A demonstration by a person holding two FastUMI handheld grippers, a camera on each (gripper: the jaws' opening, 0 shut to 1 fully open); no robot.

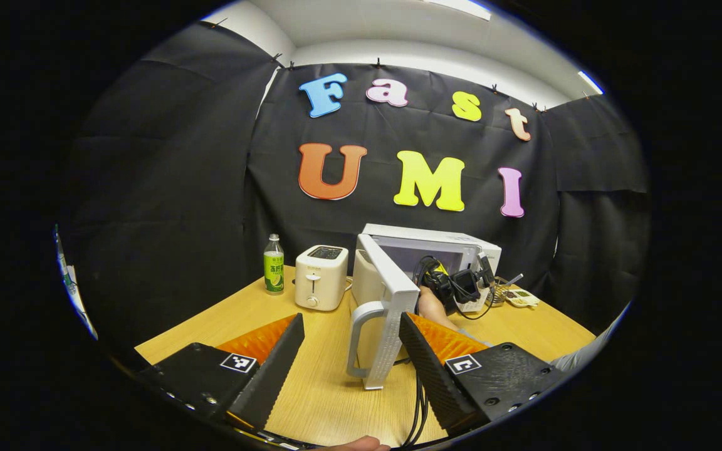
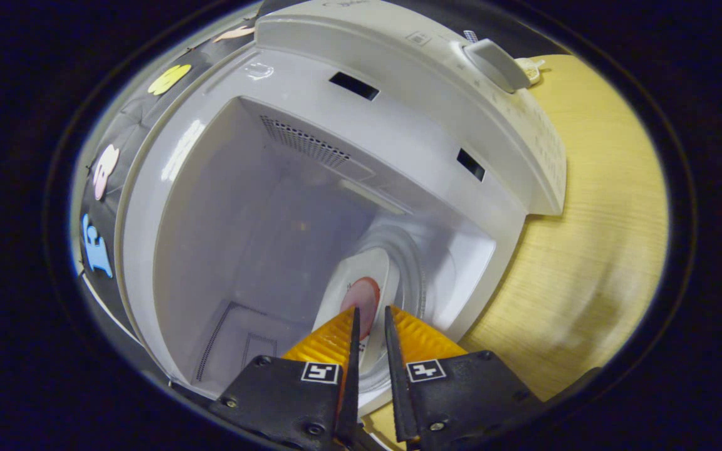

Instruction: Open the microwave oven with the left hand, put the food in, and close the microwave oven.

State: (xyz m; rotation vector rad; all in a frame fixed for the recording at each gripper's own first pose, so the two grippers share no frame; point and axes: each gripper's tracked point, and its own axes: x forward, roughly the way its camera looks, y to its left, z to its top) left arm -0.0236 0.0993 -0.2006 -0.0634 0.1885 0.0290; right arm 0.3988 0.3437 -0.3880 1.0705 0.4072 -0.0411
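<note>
The white microwave [image 1: 436, 241] stands on the wooden table with its door [image 1: 392, 294] swung wide open, edge and handle [image 1: 356, 338] facing me. My left gripper [image 1: 351, 316] is open just short of the handle, touching nothing. A hand [image 1: 430, 304] holds my right gripper [image 1: 461, 285] at the oven's mouth. In the right gripper view, that gripper [image 2: 370, 310] is shut on the rim of a white plate [image 2: 361, 275] with red food [image 2: 364, 297] on it. The plate hangs inside the cavity [image 2: 261, 207] over the glass turntable [image 2: 411, 250].
A white toaster [image 1: 320, 275] and a green-labelled bottle [image 1: 273, 264] stand left of the microwave. A small pale device [image 1: 521, 297] lies at its right. A black cable [image 1: 420, 401] trails over the table [image 1: 311, 376]. The control knob [image 2: 492, 59] sits beside the cavity.
</note>
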